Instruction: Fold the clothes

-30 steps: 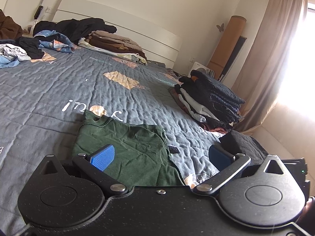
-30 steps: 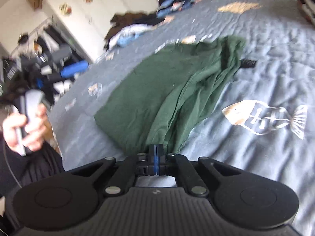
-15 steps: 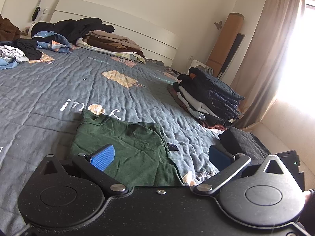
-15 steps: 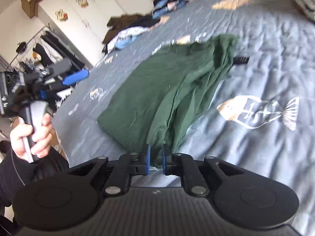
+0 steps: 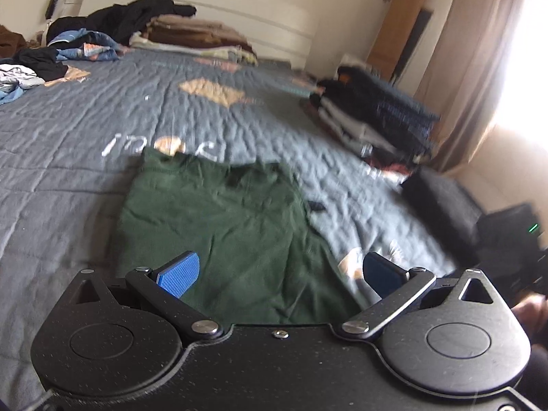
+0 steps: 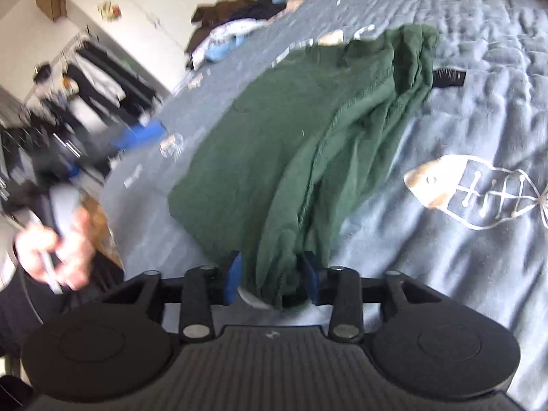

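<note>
A wide bed (image 5: 85,130) under a grey quilt fills both views. A dark green shirt (image 6: 274,144) lies partly folded near its edge closest to me. A stack of folded dark clothes (image 5: 376,116) sits farther off on the right side, and loose clothes (image 5: 85,44) are heaped by the headboard. My left claw (image 5: 279,274) hangs released above the shirt, its blue pads spread wide. My right claw (image 6: 272,281) is narrowing its jaws around a bunched edge of the shirt between its pads.
</note>
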`<control>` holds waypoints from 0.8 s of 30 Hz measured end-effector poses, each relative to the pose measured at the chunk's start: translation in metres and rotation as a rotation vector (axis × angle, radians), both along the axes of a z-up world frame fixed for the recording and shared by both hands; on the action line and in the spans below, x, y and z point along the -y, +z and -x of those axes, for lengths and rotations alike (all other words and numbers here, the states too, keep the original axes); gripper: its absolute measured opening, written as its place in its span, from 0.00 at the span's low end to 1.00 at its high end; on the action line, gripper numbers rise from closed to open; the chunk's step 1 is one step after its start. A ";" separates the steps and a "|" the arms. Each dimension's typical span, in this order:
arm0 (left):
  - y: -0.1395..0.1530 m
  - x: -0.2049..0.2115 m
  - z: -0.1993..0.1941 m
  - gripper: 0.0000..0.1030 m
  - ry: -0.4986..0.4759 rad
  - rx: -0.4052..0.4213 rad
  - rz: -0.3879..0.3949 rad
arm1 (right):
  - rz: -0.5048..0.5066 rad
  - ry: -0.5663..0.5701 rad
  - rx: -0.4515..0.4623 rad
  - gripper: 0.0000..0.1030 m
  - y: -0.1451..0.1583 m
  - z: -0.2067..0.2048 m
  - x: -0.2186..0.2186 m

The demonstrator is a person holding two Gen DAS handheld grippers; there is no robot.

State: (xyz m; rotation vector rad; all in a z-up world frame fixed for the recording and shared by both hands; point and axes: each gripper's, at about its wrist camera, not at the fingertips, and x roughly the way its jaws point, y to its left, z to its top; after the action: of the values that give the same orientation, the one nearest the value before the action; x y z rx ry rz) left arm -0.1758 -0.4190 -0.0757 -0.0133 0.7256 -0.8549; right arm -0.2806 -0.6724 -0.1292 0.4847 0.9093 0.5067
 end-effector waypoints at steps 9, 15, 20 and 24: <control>-0.044 0.018 -0.005 1.00 0.002 -0.051 -0.238 | -0.087 -0.086 0.086 0.04 0.013 0.026 0.012; -0.048 0.017 -0.002 1.00 0.000 -0.040 -0.296 | -0.085 -0.107 0.058 0.02 0.003 0.037 0.017; -0.049 0.019 -0.002 1.00 -0.009 -0.027 -0.325 | -0.013 -0.084 0.005 0.00 0.000 0.044 0.016; -0.048 0.020 -0.003 1.00 -0.004 -0.032 -0.327 | 0.011 -0.099 0.016 0.02 0.011 0.042 0.023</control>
State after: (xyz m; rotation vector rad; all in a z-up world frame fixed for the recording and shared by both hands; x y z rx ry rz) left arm -0.1728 -0.4393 -0.1239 0.2672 0.8883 -0.7333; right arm -0.3226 -0.6954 -0.1180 0.5126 0.8679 0.4147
